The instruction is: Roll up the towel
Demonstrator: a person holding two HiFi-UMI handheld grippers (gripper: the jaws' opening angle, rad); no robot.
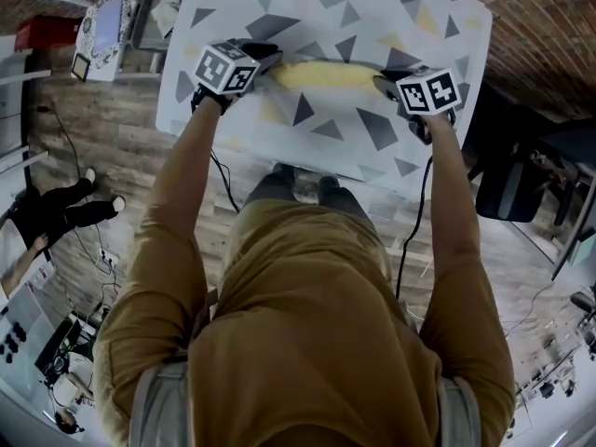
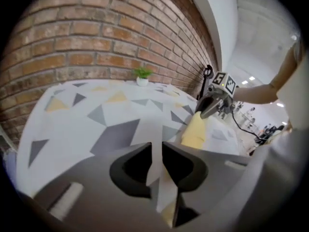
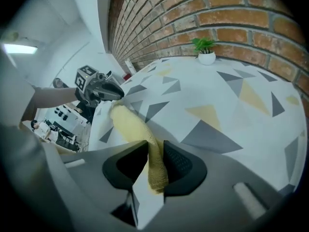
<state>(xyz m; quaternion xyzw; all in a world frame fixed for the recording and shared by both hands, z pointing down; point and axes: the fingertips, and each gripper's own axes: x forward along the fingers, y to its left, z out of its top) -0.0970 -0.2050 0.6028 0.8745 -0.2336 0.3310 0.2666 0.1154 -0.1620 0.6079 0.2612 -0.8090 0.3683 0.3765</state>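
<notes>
Lying between the two sets of fingers: a rolled pale-yellow terry towel [image 1: 326, 73], resting on a table under a white cloth printed with grey and yellow triangles [image 1: 372, 17].
Long axis of the towel: it runs straight from the left fingers to the right fingers, side to side in front of the person, with one end pointing at each gripper.
State of the left gripper [image 2: 156, 146]: the fingers are drawn almost together, leaving only a thin slit. Nothing is pinched at the tips. The patterned cloth shows through the slit, with a sliver of yellow low in it.
Towel from the left fingers: they sit at its left end, and the roll stretches away from them toward the other gripper.
State of the right gripper [image 3: 155, 146]: it is clenched on the towel's right end. Yellow fabric fills the gap between the pads, and the end of the roll reaches back past the tips.
Towel from the right fingers: the roll leaves the tips and lies flat on the cloth.
Beyond both sets of fingers: a small green plant in a white pot [image 3: 205, 50] stands at the far table edge, against a red brick wall [image 2: 96, 37].
</notes>
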